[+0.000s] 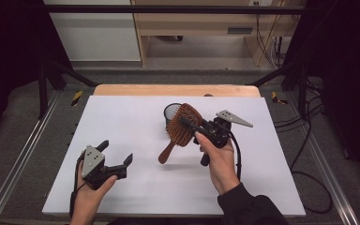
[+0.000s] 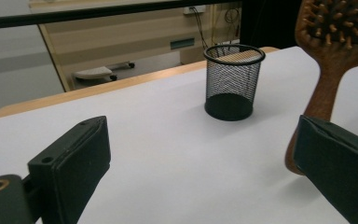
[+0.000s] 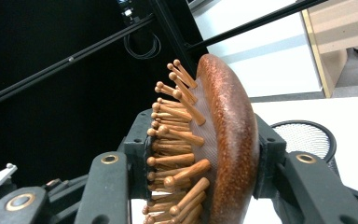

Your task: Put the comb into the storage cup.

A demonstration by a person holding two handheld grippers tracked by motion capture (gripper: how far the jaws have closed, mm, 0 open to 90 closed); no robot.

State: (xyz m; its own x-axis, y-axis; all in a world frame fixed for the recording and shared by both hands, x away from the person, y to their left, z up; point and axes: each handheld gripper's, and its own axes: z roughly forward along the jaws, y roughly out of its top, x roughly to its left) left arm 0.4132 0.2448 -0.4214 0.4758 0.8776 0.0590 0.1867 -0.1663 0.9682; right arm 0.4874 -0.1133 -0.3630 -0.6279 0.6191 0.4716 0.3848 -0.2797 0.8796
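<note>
Your right gripper (image 1: 192, 125) has its jaws clamped across the head of the wooden hairbrush (image 1: 183, 124), one jaw on the bristle face, the other on the smooth rounded back, as the right gripper view shows. The brush hangs clear of the white table (image 1: 136, 117), handle sloping down toward you, head just beside the rim of the black mesh cup (image 1: 171, 111).

Your left gripper (image 1: 116, 158) hovers low over the table near its front left, jaws spread wide with nothing between them.

Handling, as a judgement: the brush looks stiff and light, solid wood throughout. The polished domed back is likely slippery, and the pegs (image 3: 177, 140) sit in a cushion that may give under pressure, so a clamp across the head could creep or twist. The long handle adds leverage below the grip. A firmer hold would be the narrow neck or the handle (image 2: 324, 93), where both faces are flatter.

The cup looks light and easy to tip if the brush knocks its rim.
</note>
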